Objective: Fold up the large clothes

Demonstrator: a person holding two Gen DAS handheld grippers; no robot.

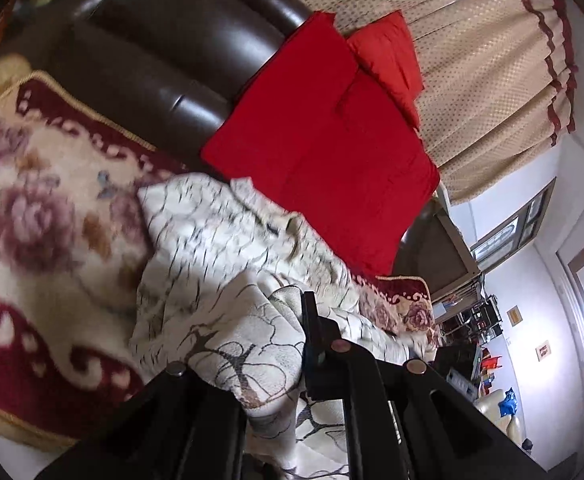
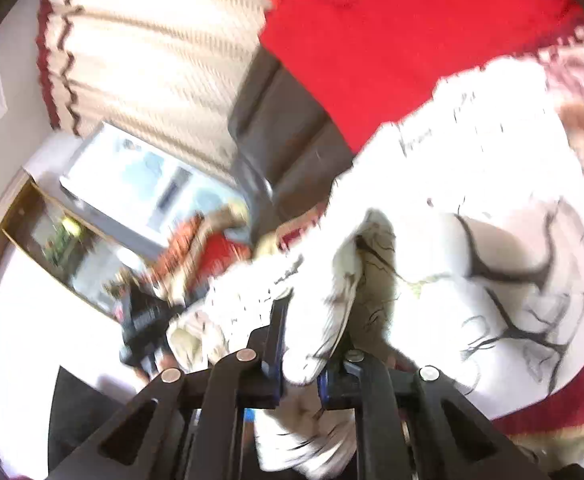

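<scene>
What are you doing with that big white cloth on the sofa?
A person is folding a large white garment with a dark branch-like print, using a hand-held gripper in each hand. The left hand-held gripper is shut on a bunch of the fabric. The right hand-held gripper is shut on another fold of it. The rest of the garment lies rumpled on a floral cover over a dark brown sofa, beside a red cushion. No neat fold shows yet.

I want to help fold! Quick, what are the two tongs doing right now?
Left tongs: closed on the white branch-print cloth.
Right tongs: closed on a bunched fold of the same cloth.
</scene>
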